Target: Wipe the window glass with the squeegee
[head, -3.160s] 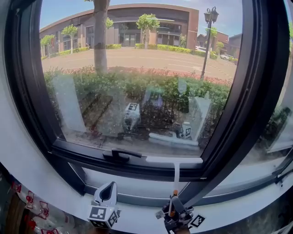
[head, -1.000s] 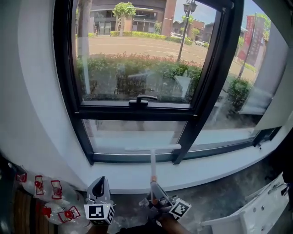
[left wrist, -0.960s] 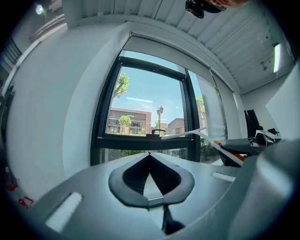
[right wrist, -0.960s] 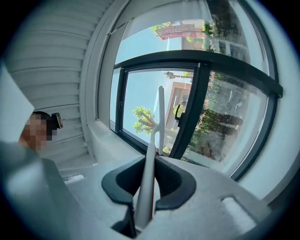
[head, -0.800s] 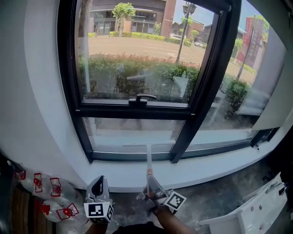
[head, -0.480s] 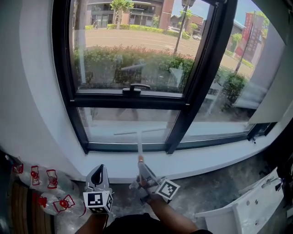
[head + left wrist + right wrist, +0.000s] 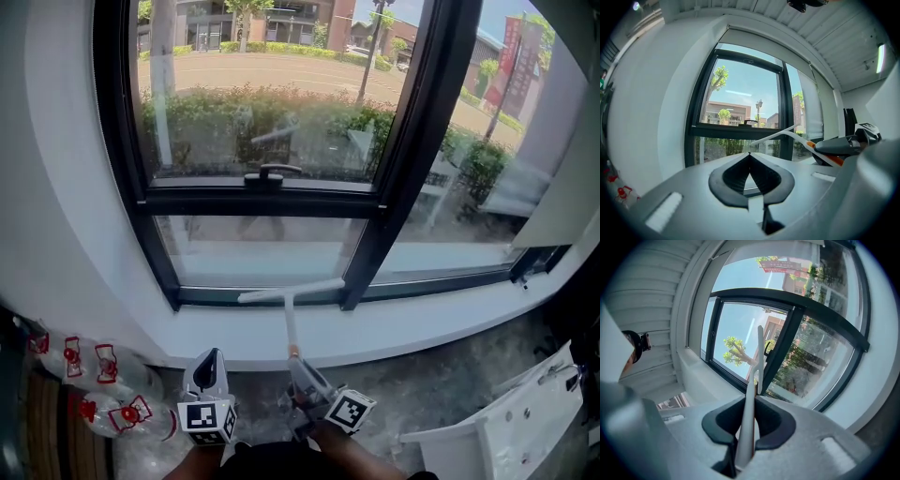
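A white squeegee is in my right gripper [image 7: 302, 378], which is shut on its handle just below the orange collar. Its blade [image 7: 291, 292] lies across the black bottom bar of the lower window pane [image 7: 262, 258], tilted up to the right; I cannot tell whether it touches. In the right gripper view the handle [image 7: 749, 427] runs out between the jaws toward the blade [image 7: 760, 357]. My left gripper [image 7: 208, 361] hangs low to the left of it, shut and empty, its tips meeting [image 7: 750, 157]. The left gripper view shows the squeegee [image 7: 787, 135] in the air.
A black latch handle [image 7: 270, 173] sits on the bar under the upper pane [image 7: 262, 103]. A white sill [image 7: 422, 323] runs below the window. Plastic bags with red print [image 7: 94, 403] lie at the lower left, and a white object [image 7: 506, 431] at the lower right.
The view has backed away from the upper pane. In the last second the squeegee blade has come down the lower pane to its bottom bar and tilted. Both grippers sit lower in view.
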Demonstrator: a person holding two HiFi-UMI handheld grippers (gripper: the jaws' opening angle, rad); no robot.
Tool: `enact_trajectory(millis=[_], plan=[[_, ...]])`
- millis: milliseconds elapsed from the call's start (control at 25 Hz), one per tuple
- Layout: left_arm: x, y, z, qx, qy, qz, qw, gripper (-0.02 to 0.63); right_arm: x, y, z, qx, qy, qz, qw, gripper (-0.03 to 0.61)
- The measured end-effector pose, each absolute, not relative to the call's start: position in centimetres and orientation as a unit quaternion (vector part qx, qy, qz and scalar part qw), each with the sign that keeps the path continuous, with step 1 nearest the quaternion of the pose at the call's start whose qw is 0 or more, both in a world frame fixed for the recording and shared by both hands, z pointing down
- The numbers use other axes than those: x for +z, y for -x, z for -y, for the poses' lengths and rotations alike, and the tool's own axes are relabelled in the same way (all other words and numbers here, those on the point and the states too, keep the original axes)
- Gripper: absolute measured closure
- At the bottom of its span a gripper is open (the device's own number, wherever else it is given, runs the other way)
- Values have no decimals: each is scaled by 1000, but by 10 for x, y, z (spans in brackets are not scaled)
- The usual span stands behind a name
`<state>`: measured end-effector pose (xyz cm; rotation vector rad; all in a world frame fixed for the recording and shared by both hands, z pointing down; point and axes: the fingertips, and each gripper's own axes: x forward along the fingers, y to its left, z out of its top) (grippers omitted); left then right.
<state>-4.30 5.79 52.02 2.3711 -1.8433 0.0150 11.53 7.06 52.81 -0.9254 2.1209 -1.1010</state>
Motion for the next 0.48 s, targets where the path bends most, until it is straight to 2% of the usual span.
enact_trajectory(millis=[480], plan=[[538,27,-65,12,-796,599,89,601,534,-130,-70,-406,358,-794,279,535]])
